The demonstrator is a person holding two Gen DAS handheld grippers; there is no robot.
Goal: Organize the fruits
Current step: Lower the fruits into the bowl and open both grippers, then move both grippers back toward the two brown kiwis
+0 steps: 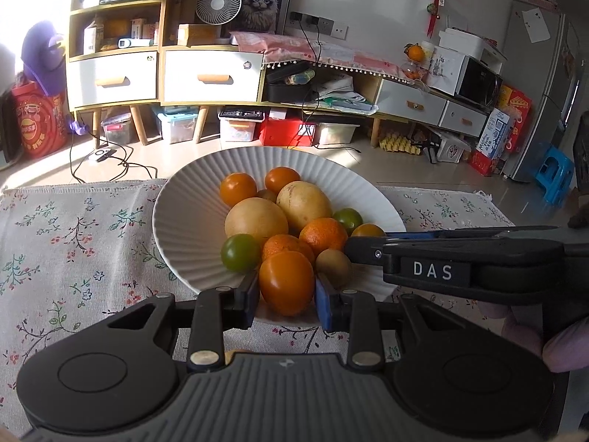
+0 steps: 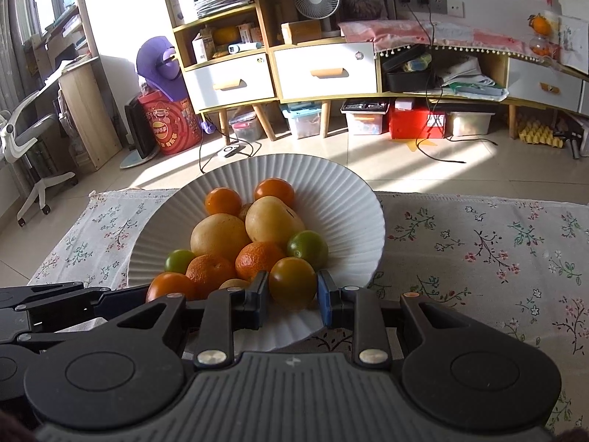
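Here both tongs are clenched on small tomatoes at the plate's (image 1: pixel 191 221) 6 o'clock rim: left tongs (image 1: pixel 284 291) on an orange tomato (image 1: pixel 286 281), right tongs (image 2: pixel 292 293) on an amber tomato (image 2: pixel 292 283). Light, smooth, easily bruised; grip the widest middle gently.

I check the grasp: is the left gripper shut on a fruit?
Yes. The left gripper is shut on an orange tomato; both pads touch its sides.
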